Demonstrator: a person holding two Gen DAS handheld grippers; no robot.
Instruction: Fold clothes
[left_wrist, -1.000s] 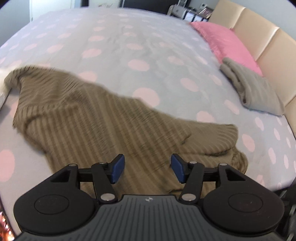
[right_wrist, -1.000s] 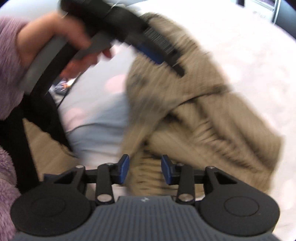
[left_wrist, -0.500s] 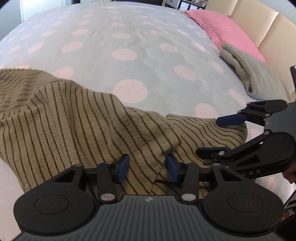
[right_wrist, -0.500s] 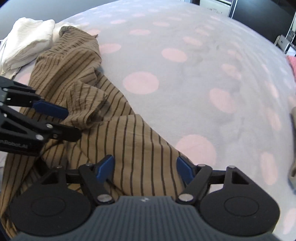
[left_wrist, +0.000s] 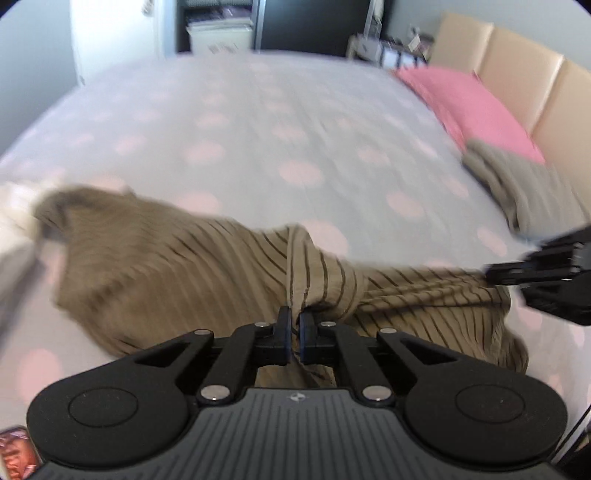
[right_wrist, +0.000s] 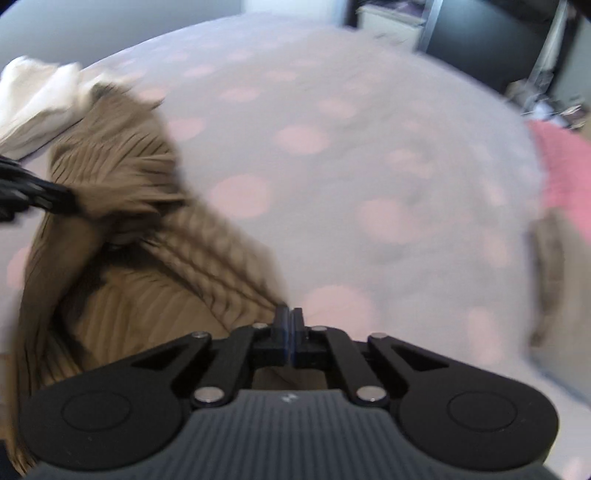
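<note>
1. The left gripper (left_wrist: 294, 325) has its jaws pressed together on a bunched fold of the tan striped garment (left_wrist: 177, 266), which rises in a small peak just in front of the fingertips.
2. The right gripper (right_wrist: 289, 325) also has its jaws closed, pinching the edge of the same garment; the cloth runs away from it in twisted ridges toward the left of the right wrist view.
3. Each gripper shows in the other's camera: the right one comes in from the right edge of the left wrist view, its tips at the cloth, and the left one comes in from the left edge of the right wrist view, likewise at the cloth.
4. The garment lies across the near edge of the bed (left_wrist: 258, 129), partly lifted between the two grips and stretched along that edge; both views are blurred.
5. The bed's cover is pale grey with pink dots.
6. Near the left end of the near edge, a white cloth (right_wrist: 33, 107) lies touching the garment's far tip.
7. Toward the right edge, a folded grey garment (left_wrist: 524, 192) rests just beside a pink pillow (left_wrist: 476, 107).
8. Behind the pillow stands a beige padded headboard (left_wrist: 517, 77).
</note>
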